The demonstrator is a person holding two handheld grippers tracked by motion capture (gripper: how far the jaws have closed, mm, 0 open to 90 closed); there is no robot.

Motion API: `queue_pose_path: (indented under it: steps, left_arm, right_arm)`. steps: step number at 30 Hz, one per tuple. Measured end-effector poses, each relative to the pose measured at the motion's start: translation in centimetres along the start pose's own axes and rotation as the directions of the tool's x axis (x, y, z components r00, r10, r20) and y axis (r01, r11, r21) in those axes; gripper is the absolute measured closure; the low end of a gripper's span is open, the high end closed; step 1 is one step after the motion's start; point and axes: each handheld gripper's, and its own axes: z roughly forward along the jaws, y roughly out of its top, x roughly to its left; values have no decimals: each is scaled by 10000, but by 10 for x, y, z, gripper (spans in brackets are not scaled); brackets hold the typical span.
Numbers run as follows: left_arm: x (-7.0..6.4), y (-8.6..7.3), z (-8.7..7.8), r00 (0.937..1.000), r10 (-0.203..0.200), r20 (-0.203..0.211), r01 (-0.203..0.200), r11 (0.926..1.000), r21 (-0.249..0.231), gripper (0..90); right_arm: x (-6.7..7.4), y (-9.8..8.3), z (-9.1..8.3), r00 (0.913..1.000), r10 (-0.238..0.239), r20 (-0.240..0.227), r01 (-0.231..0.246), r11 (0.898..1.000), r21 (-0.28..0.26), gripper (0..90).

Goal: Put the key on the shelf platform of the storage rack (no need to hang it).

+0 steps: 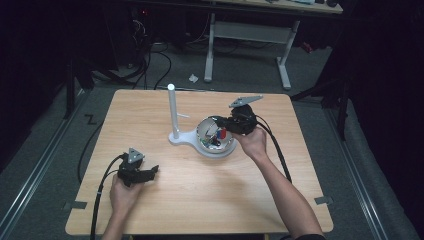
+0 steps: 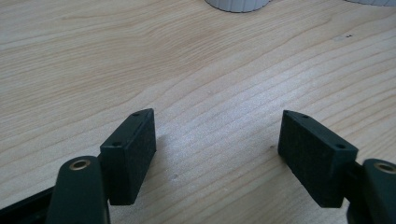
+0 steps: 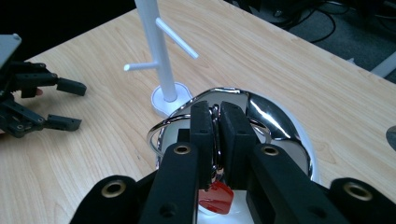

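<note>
Near the desk's (image 1: 190,200) middle, the right hand-held gripper (image 3: 218,135) had closed on the shiny bowl's (image 1: 216,135) rim; lifting seemingly remained. The left hand-held gripper (image 2: 217,149) rested wide apart, empty, toward the near-left corner.

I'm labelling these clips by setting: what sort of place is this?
Probably a lab or workshop rather than a home: a bare wooden table, loose cables on the floor, and a white-legged height-adjustable desk behind.
</note>
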Motion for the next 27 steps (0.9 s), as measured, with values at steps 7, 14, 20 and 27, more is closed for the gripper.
queue_pose_path:
  steps: [7,14,20,27]
  left_arm:
    - [0,0,0,10000,-19,-5,19,10000,0,280]
    - [0,0,0,10000,-8,-5,8,10000,2,280]
    - [0,0,0,10000,13,2,-13,10000,4,281]
    - [0,0,0,10000,-7,-1,7,10000,-2,280]
  right_arm:
    - [-3,-8,4,9999,99,92,-100,9999,81,845]
    - [-3,-14,11,9997,-1,249,-8,9994,359,845]
    - [-5,-21,15,9997,94,214,-102,9993,371,845]
    - [-6,-25,14,9993,17,360,-35,9988,487,844]
